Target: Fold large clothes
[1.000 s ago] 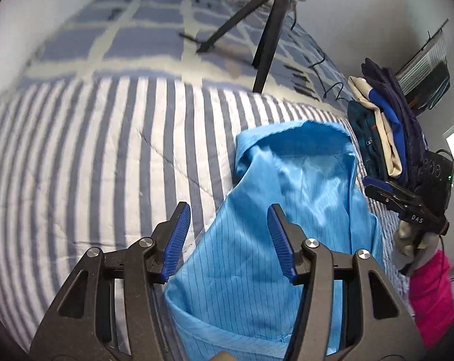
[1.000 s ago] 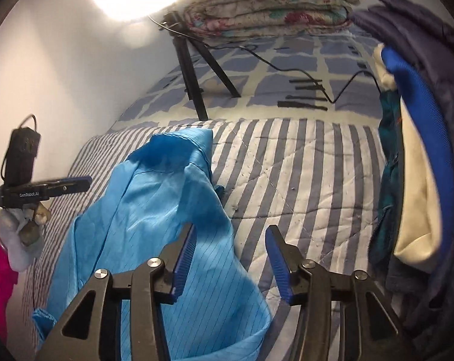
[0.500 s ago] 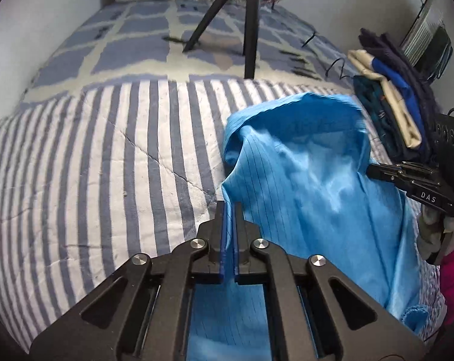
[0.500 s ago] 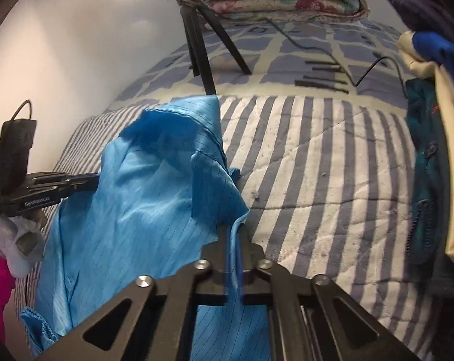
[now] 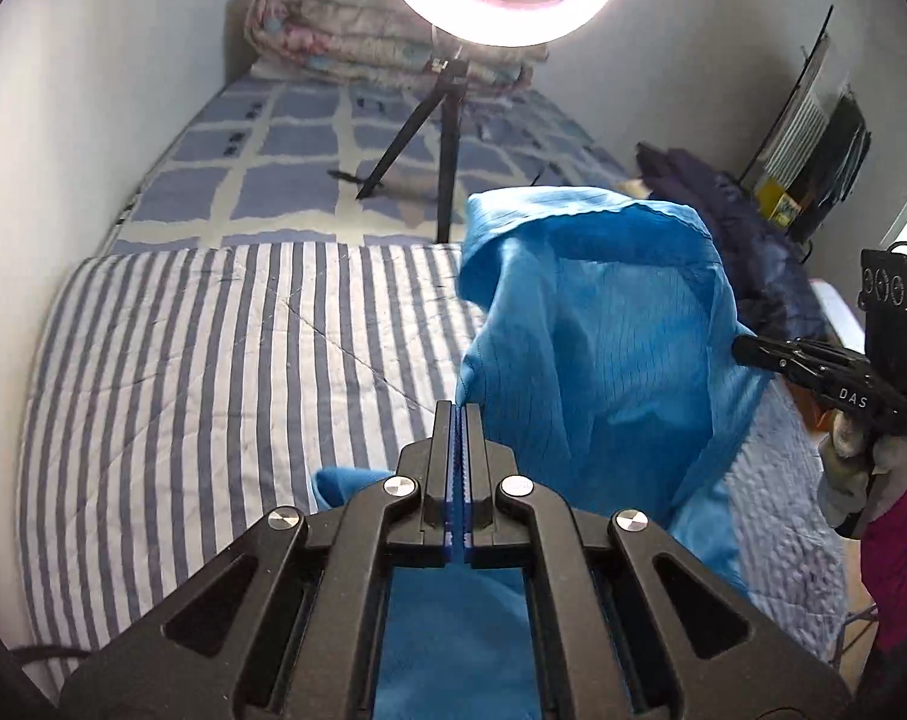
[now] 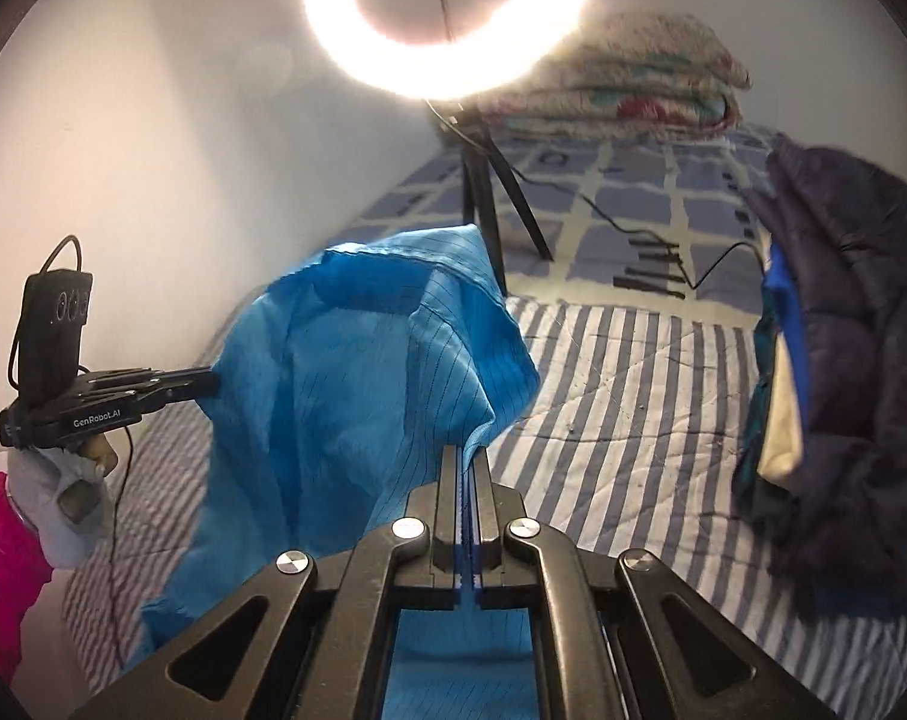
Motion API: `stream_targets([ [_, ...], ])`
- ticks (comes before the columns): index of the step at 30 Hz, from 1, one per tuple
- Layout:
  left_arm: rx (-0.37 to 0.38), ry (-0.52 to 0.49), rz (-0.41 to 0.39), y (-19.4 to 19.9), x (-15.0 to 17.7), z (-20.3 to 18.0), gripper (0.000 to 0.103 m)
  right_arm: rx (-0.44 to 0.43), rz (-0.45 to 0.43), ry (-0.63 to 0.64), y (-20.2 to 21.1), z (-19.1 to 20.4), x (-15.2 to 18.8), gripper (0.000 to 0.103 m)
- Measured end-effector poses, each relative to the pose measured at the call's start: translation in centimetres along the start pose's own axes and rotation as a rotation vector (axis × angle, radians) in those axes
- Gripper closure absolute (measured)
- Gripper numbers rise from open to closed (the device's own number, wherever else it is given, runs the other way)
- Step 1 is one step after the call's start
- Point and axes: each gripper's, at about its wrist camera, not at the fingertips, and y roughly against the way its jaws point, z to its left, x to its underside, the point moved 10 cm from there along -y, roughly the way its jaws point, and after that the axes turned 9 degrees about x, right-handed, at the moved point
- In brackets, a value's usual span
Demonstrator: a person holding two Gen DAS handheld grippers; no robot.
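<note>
step: lifting shirt [image 5: 609, 324] off bed [image 5: 213, 360] | left gripper [image 5: 459, 420] and right gripper [image 6: 465, 462] each pinching shirt edge | next: likely spread it flat

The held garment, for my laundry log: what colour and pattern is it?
Bright blue garment with thin dark pinstripes, clearest in the right wrist view.

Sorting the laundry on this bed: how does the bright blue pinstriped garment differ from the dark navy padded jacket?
The bright blue pinstriped garment is thin and smooth; the dark navy padded jacket looks thick and puffy. The blue garment is lifted off the striped quilt, pinched by the left hand-held gripper and the right hand-held gripper; the jacket lies heaped on a pile, ungripped. Both are blue clothes at the same bed.
</note>
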Motion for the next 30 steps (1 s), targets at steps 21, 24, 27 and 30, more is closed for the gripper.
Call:
stream_targets([
  [21, 0.069, -0.027, -0.049, 14.9, 19.9, -9.9, 0.103, -0.027, 0.009, 0.071, 17.1, 9.2, 19.6, 0.103],
  [24, 0.079, 0.006, -0.014, 14.7, 23.4, -9.3, 0.103, -0.033, 0.04, 0.091, 17.8, 10.7, 22.7, 0.103],
  [27, 0.069, 0.051, 0.02, 14.5, 26.8, -8.0, 0.103, -0.032, 0.081, 0.092, 17.4, 11.3, 25.9, 0.103],
  [30, 0.059, 0.071, 0.035, 14.4, 29.2, -7.2, 0.103, -0.019, 0.11, 0.083, 17.1, 11.4, 28.4, 0.103],
])
